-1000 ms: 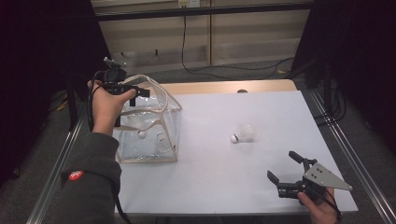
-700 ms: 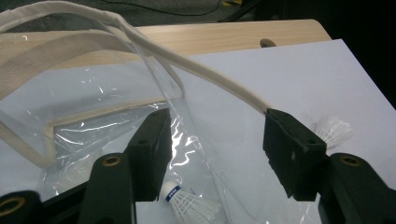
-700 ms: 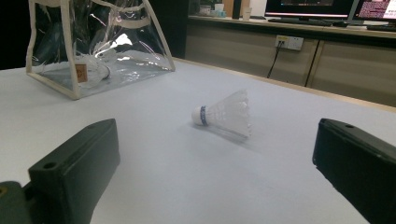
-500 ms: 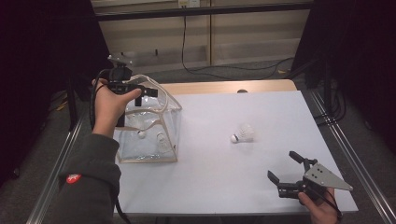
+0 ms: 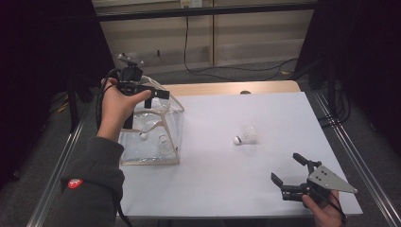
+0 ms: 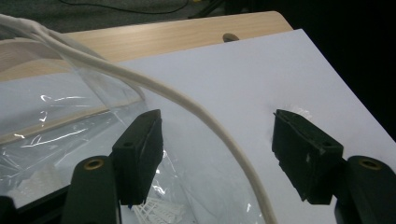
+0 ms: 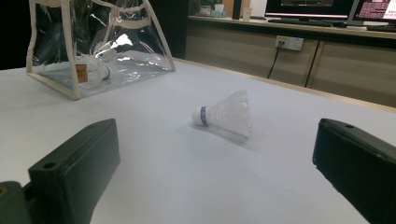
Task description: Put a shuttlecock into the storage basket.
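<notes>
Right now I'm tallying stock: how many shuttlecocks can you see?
3. One lies on the white table, shuttlecock, apart from both grippers. Two lie inside the clear bag, at and. More may be hidden behind the bag's glare.

Your bag (image 5: 153, 127) sits on the bench (image 5: 222, 184) at the left with shuttlecocks (image 5: 163, 144) in it; a loose shuttlecock (image 5: 246, 135) lies well right of it, mid-bench.

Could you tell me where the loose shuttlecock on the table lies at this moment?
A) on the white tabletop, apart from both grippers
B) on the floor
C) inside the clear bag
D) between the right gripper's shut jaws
A: the shuttlecock lies on its side on the white tabletop, ahead of the open right gripper and away from the clear bag.
</notes>
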Demonstrator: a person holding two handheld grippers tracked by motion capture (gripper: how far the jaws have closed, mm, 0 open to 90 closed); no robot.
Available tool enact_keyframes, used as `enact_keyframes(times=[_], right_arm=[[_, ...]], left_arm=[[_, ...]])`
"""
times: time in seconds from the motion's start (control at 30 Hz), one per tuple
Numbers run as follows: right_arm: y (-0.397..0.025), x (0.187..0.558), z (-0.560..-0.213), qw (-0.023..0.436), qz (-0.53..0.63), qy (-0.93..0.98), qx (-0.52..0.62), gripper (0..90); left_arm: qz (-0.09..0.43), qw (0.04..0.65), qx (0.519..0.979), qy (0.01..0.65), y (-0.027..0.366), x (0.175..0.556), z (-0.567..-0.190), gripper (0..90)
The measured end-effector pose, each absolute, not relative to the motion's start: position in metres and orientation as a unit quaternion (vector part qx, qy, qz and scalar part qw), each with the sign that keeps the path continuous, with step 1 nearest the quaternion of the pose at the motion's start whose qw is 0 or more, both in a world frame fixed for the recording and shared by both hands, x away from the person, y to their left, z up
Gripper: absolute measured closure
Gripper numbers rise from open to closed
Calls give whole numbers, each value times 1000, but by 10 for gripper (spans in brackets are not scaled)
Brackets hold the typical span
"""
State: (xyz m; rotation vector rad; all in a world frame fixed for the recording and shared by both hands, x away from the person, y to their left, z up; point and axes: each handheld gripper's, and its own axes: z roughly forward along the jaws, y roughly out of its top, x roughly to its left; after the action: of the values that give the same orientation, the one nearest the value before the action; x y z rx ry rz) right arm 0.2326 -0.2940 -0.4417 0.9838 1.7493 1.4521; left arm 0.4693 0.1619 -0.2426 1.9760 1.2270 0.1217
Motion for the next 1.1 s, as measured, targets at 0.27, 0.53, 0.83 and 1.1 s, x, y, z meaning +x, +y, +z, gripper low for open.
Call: enact_keyframes(times=[0.27, 0.53, 0.83, 1.1], right_arm=[[-294, 232, -442, 326, 554, 668, 375, 6], [-294, 232, -441, 326, 554, 668, 375, 6], [-294, 232, -441, 325, 555, 667, 375, 6], [-295, 232, -441, 328, 556, 665, 375, 6]], left_arm=[[41, 402, 784, 471, 155, 466, -241, 316], [35, 403, 790, 460, 147, 464, -242, 288], [24, 407, 798, 445, 136, 461, -244, 277], [16, 411, 799, 438, 125, 460, -249, 247]])
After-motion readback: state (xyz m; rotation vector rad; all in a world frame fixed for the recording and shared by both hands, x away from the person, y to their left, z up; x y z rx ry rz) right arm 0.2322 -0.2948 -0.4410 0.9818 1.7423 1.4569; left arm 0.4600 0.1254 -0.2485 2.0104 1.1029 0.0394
